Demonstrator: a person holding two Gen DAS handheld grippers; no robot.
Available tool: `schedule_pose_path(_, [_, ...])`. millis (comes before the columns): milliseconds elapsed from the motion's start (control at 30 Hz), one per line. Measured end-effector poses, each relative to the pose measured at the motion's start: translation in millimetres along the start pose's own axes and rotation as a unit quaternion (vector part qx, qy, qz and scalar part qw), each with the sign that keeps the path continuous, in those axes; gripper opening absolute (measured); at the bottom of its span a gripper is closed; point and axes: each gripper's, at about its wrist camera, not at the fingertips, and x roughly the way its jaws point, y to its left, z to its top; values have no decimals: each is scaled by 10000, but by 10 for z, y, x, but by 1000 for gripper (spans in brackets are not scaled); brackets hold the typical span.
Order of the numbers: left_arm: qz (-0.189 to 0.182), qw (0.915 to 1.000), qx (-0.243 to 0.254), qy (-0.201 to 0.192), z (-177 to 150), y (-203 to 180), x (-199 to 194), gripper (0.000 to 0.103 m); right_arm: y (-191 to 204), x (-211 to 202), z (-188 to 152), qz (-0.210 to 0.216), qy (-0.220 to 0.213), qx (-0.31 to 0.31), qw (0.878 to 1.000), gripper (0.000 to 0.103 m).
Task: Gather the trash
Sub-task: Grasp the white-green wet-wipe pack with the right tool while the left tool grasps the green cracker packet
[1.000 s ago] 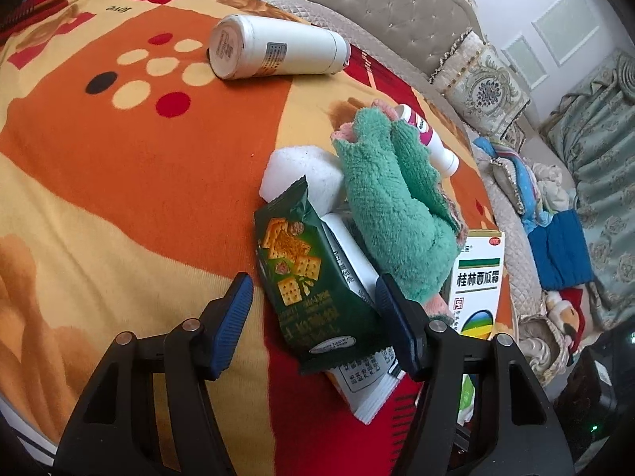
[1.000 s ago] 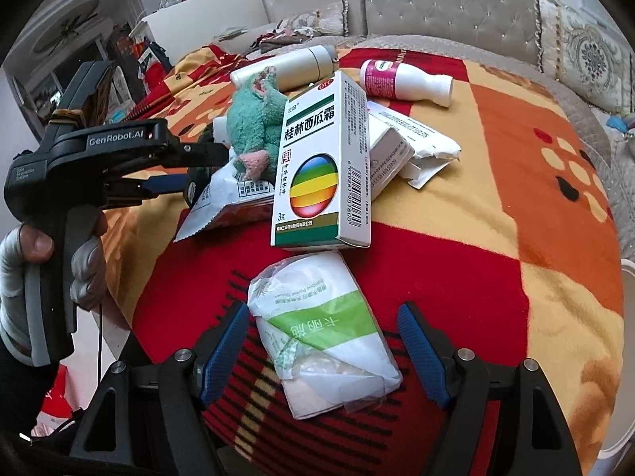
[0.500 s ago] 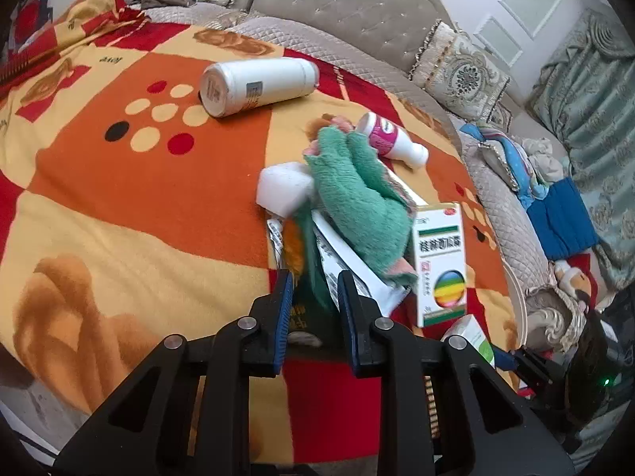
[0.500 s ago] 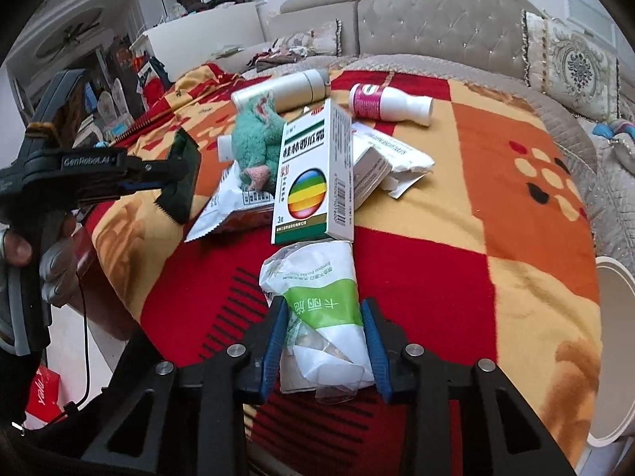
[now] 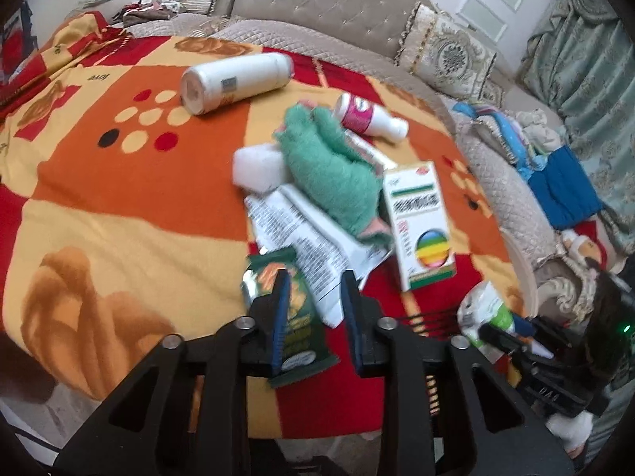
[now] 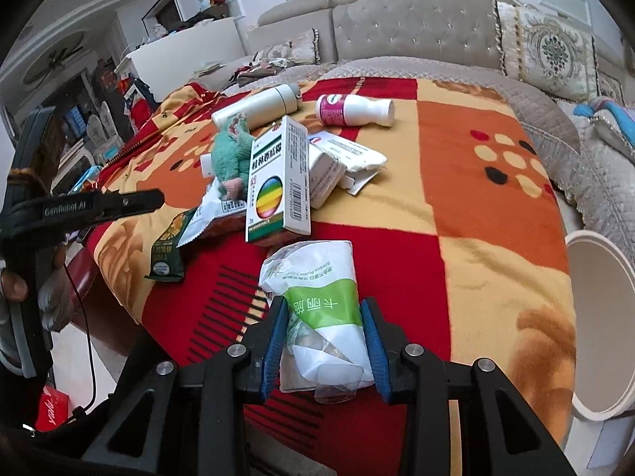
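The left gripper (image 5: 311, 289) has its fingers narrowed against a green snack wrapper (image 5: 295, 325), which hangs between them above the near edge of the blanket-covered surface (image 5: 119, 198); whether both pads press it cannot be told. The right gripper (image 6: 323, 317) is clamped on a white-and-green tissue pack (image 6: 317, 301) near the front edge. Behind lie a white medicine box (image 6: 278, 182), a green plush toy (image 5: 329, 174), crumpled white packets (image 5: 301, 230), a small pink-labelled bottle (image 5: 369, 117) and a white flask (image 5: 234, 81).
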Motion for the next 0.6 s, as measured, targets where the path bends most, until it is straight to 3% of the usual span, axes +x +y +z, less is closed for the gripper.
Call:
schedule_pose_path(67, [72, 9999, 15, 85, -69, 27, 54, 47, -5, 31, -10, 17, 32, 20, 10000, 37])
schedule_pose_path(100, [95, 9999, -2, 115, -94, 42, 79, 48, -6, 44, -12, 25, 47, 28, 10000, 37])
schedule_pose_path(267, [252, 9989, -6, 391, -190, 76, 293, 48, 41, 99, -22, 108, 96, -2, 9999, 37])
schedule_pose_path(600, [45, 9995, -142, 291, -68, 104, 431, 52, 58, 161, -23, 149, 190, 19, 9997, 37])
